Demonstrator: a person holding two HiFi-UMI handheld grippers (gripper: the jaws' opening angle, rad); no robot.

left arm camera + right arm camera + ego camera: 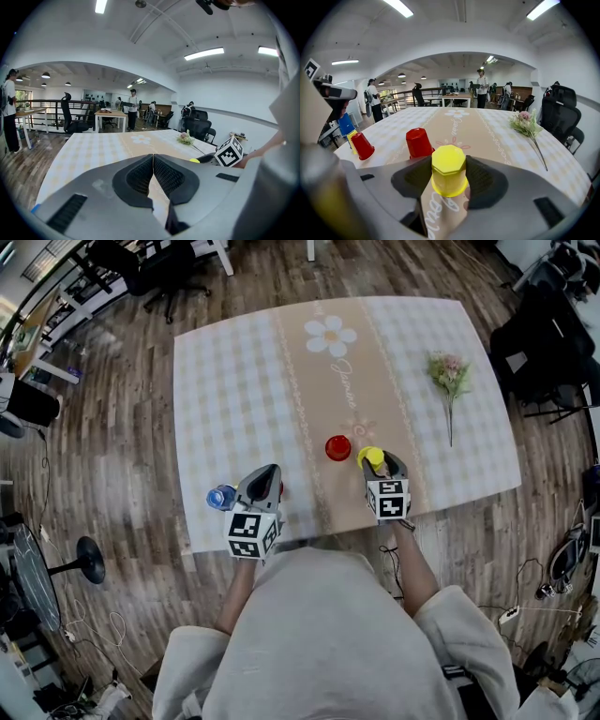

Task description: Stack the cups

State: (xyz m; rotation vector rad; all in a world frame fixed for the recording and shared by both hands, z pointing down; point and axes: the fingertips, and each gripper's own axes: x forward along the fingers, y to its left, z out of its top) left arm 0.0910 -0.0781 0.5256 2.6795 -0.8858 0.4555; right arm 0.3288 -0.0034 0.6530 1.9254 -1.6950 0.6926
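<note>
My right gripper (pixel 449 180) is shut on an upside-down yellow cup (pixel 448 169) near the table's front edge; in the head view this gripper (pixel 375 461) holds the yellow cup (pixel 371 457). Just beyond it, to the left, an inverted red cup (pixel 418 142) (pixel 338 447) stands on the beige runner. Further left stand a second red cup (pixel 362 146), a yellow cup (pixel 351 136) and a blue cup (pixel 346 124) (pixel 221 497). My left gripper (pixel 266 472) hovers beside the blue cup; its jaws (pixel 153 157) are shut with nothing between them.
A small flower sprig (pixel 449 377) (pixel 528 123) lies on the checked tablecloth (pixel 234 381) at the right. Office chairs (pixel 548 338) and desks stand around the table on the wooden floor. People stand far off in the room.
</note>
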